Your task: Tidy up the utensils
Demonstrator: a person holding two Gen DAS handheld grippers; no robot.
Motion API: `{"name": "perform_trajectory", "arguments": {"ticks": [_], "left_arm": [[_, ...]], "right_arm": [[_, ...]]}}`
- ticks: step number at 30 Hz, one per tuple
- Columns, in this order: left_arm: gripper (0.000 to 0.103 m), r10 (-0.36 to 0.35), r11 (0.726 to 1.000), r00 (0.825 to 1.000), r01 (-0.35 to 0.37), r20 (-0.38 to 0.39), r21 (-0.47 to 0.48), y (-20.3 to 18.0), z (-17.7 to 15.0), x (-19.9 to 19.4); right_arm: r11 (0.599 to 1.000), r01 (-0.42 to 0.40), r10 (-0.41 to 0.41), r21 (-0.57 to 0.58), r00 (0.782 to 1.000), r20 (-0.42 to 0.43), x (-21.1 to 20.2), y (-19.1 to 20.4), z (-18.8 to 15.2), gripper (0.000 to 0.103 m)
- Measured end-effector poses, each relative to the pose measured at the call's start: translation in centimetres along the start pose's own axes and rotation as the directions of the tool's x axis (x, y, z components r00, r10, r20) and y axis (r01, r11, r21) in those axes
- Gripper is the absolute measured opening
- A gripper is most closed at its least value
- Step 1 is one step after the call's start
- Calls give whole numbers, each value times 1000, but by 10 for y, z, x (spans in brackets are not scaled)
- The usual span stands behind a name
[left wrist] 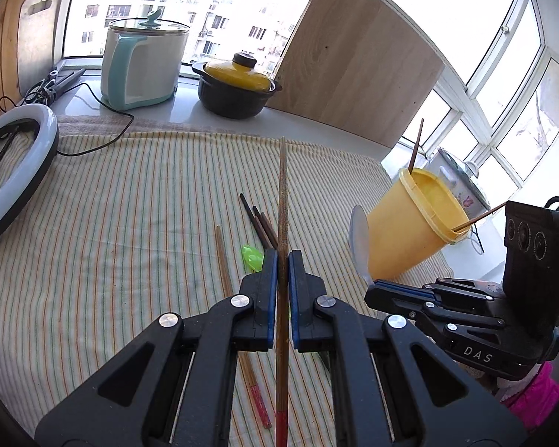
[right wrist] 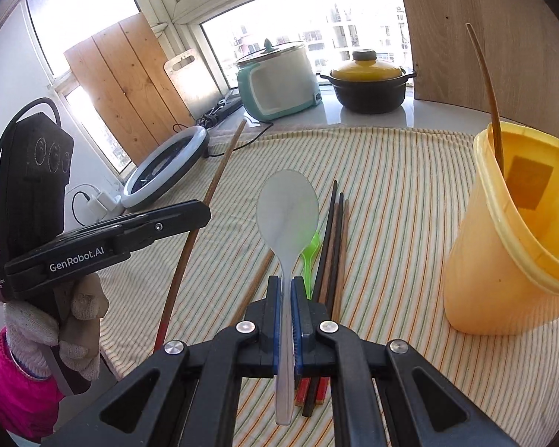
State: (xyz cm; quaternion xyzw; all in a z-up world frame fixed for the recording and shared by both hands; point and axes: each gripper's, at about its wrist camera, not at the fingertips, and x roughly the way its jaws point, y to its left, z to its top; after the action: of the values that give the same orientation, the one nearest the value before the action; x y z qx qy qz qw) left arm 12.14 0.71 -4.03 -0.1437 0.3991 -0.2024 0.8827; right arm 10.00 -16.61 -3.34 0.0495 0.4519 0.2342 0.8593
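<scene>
- The left gripper (left wrist: 283,260) is clamped shut on a wooden chopstick (left wrist: 282,193), held along the jaws above the middle of the cloth (left wrist: 130,193).
- The right gripper (right wrist: 287,290) is closed on the handle of a pale spoon (right wrist: 287,216), bowl forward, over the loose chopsticks (right wrist: 331,238) and green spoon (right wrist: 309,257) lying mid-cloth.
- The yellow cup (right wrist: 503,253), near the cloth's right edge, already holds one chopstick (right wrist: 490,85).
- The cup could probably be tipped if its rim is struck by the long chopstick.
- The thin spoon handle might pivot in the pads.
- A collision of both grippers over the cup is possible.
</scene>
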Motion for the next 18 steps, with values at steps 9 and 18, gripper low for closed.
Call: {"name": "perform_trajectory", "arguments": {"ticks": [9, 18], "left_arm": [[4, -82, 995, 995, 78, 64, 62, -44, 24, -5], [4, -157, 984, 983, 147, 94, 106, -88, 49, 2]], "right_arm": [[998, 50, -54, 35, 991, 124, -49, -25, 12, 3], [992, 99, -114, 77, 969, 217, -99, -53, 25, 3]]}}
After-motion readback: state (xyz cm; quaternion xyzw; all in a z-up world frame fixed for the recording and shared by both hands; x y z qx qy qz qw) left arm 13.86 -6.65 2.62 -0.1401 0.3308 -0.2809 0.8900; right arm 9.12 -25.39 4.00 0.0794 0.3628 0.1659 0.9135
